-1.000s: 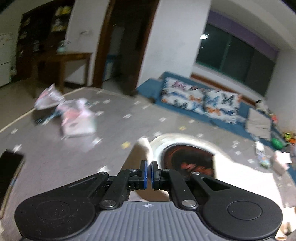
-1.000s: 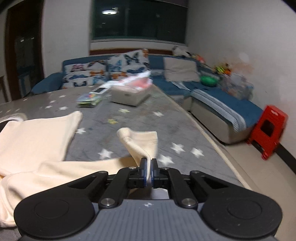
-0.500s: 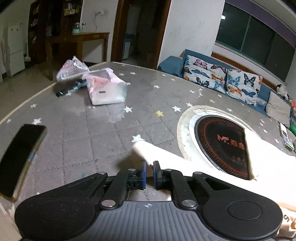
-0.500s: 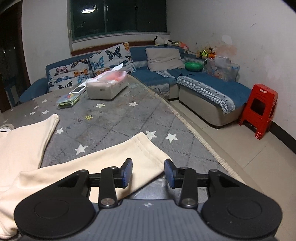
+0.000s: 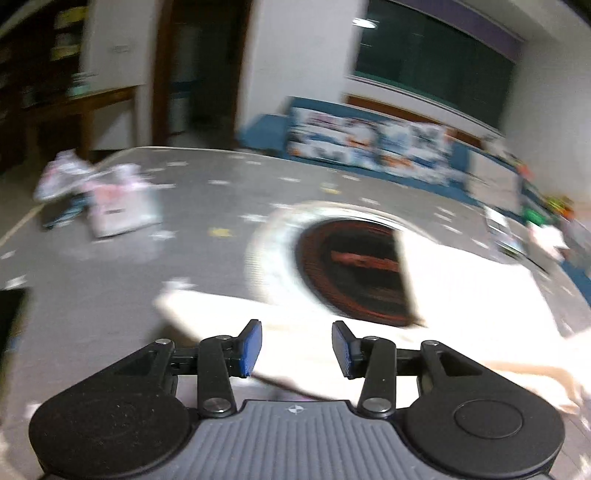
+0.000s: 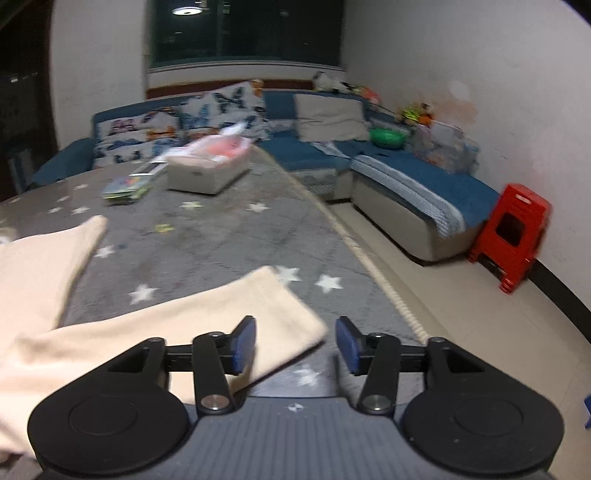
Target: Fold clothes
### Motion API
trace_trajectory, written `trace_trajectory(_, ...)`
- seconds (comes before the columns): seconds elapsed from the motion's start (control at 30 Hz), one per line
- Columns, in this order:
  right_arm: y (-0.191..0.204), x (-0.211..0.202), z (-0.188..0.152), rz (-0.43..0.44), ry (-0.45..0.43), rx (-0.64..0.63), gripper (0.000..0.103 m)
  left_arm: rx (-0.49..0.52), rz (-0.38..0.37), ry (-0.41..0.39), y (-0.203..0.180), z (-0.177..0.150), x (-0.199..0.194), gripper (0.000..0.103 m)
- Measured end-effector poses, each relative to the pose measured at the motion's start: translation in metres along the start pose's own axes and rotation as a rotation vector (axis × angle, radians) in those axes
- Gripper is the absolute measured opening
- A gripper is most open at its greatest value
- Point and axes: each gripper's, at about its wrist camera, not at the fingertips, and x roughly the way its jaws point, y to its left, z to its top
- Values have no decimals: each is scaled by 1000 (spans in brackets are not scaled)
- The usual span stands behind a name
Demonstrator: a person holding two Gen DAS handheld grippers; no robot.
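I was working in a home's living room at night: a blue corner sofa [image 6: 406,173] with butterfly cushions [image 6: 144,136] ran along the walls under a dark window [image 6: 243,29] that mirrored the ceiling lamp. A big table under a grey star-print cover [image 6: 221,236] filled the middle, with a hotplate [image 5: 354,273] set in it. A red plastic stool [image 6: 513,236] stood on the tiled floor, toys sat along the sofa back, and a wooden side table [image 5: 74,107] stood by a doorway.
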Motion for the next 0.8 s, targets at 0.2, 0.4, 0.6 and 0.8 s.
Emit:
trace_trajectory(0.2,35,-31,2,190,-2,-100,58,195,-255,30,-71,-16,2,43)
trace_trajectory(0.4,76,-64,3,417,-5,-205,57,360,-392,72,-123,-35,7,45)
trace_trajectory(0.6,121,-85,-10,602,25,-355,55,441,-429,97,-142,-47,11,45)
trace_trajectory(0.8,152,-97,-28,710,65,-464,48,485,-431,101,-143,-53,12,40)
